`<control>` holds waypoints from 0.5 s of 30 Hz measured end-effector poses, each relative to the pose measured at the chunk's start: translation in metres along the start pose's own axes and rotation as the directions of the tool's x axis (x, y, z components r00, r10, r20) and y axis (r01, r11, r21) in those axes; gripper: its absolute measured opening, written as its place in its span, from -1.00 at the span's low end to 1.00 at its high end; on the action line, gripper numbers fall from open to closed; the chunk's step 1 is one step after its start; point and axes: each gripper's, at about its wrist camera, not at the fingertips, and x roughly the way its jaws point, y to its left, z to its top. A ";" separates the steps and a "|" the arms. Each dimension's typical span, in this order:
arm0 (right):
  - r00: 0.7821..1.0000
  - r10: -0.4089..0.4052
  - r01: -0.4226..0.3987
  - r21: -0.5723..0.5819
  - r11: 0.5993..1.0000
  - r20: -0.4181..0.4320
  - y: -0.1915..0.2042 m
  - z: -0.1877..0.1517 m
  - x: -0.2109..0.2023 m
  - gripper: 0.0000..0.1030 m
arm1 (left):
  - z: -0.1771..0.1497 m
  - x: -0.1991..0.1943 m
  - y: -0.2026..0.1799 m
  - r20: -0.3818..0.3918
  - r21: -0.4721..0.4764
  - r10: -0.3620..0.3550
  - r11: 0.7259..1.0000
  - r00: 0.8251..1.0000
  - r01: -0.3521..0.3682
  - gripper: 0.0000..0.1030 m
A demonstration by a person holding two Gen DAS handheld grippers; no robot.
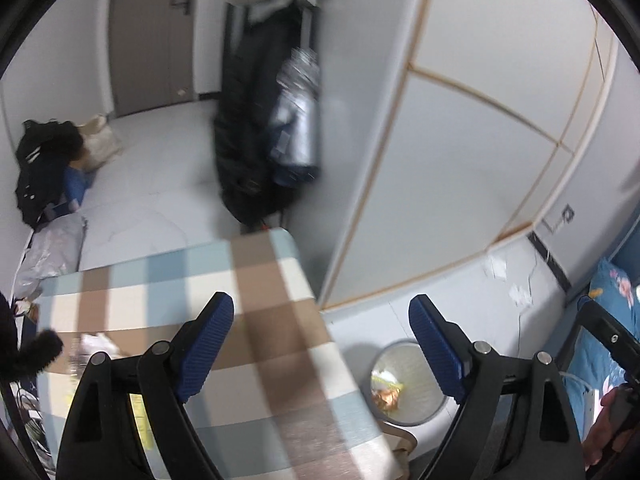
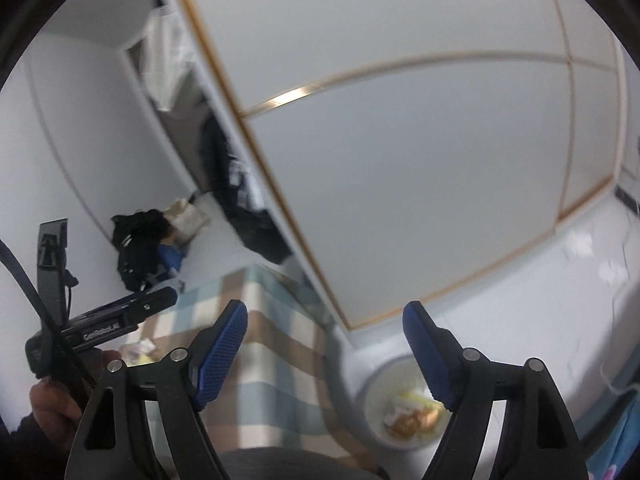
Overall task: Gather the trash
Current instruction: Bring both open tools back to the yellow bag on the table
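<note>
With trash (image 1: 386,390) already in bin (image 1: 408,416) lower right, left gripper (image 1: 320,344) and right gripper (image 2: 324,350) both spread wide, empty, above checked counter (image 1: 256,320).

trash bin (image 1: 420,408) | round, on floor | wrappers (image 1: 386,390) inside

Colours here are pretty muted. The checked cloth on the table (image 1: 256,320) is pale blue, tan and cream squares. Both grippers have ribbed blue pads (image 1: 208,348) on black arms. The round wastebasket on the floor (image 1: 408,384) is light grey with yellow and orange-brown scraps inside. Pale grey wardrobe doors (image 1: 460,152) have thin wood-coloured trim; the bedding (image 1: 612,300) is teal with flowers.
</note>
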 end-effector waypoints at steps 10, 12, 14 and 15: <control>0.992 0.123 -0.124 -0.109 0.986 -0.018 0.103 0.004 0.008 0.64 | -0.009 -0.048 0.064 0.085 -0.106 0.125 0.988 0.988 -0.116 0.82; 0.989 0.147 -0.150 -0.125 0.981 -0.036 0.122 -0.001 0.014 0.65 | -0.012 -0.052 0.079 0.096 -0.115 0.146 0.984 0.985 -0.135 0.82; 0.985 0.163 -0.170 -0.138 0.976 -0.062 0.142 -0.008 0.022 0.67 | -0.014 -0.057 0.096 0.106 -0.117 0.188 0.978 0.976 -0.175 0.82; 0.982 0.171 -0.181 -0.144 0.973 -0.074 0.150 -0.011 0.026 0.69 | -0.014 -0.060 0.102 0.112 -0.120 0.209 0.973 0.972 -0.195 0.82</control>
